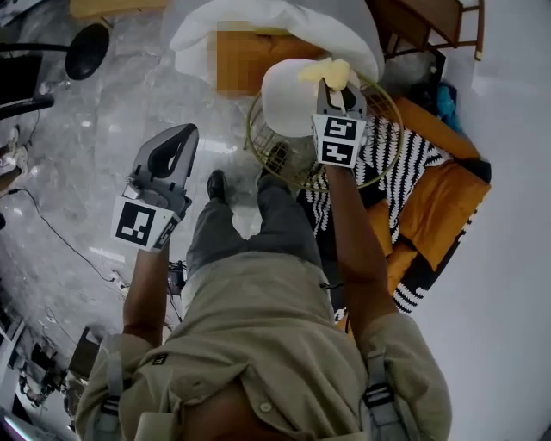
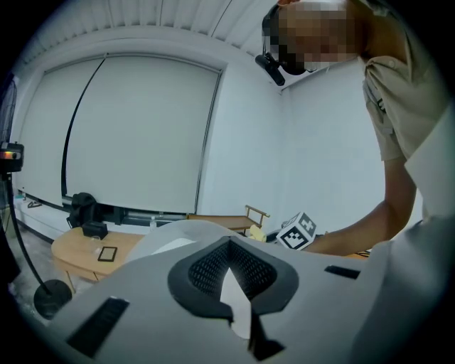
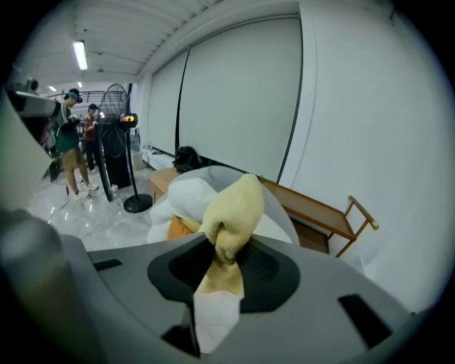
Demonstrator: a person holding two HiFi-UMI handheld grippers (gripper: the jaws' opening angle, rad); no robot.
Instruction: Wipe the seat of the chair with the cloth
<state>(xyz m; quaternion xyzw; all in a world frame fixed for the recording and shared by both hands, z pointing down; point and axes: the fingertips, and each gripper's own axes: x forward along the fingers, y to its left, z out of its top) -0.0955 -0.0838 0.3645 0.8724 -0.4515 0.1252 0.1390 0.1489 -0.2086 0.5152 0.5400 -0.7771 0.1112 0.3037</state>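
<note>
Pale marble floor (image 1: 86, 129) surrounds the wire chair (image 1: 258, 142): the right hand-held gripper (image 1: 336, 86) pinches the yellow cloth (image 1: 331, 71) just above the white seat (image 1: 288, 99), so lower it and press flat; the left hand-held gripper (image 1: 182, 138), pressed together and empty, stays clear.

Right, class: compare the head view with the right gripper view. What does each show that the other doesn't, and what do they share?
Only the head view: the person's legs, a gold wire frame, and striped fabric lying over orange cushions.
Only the right gripper view: a standing fan, two people beyond it, and a wide blind along the wall.
Both: the right gripper shut on the yellow cloth, with a white cushion behind it.
</note>
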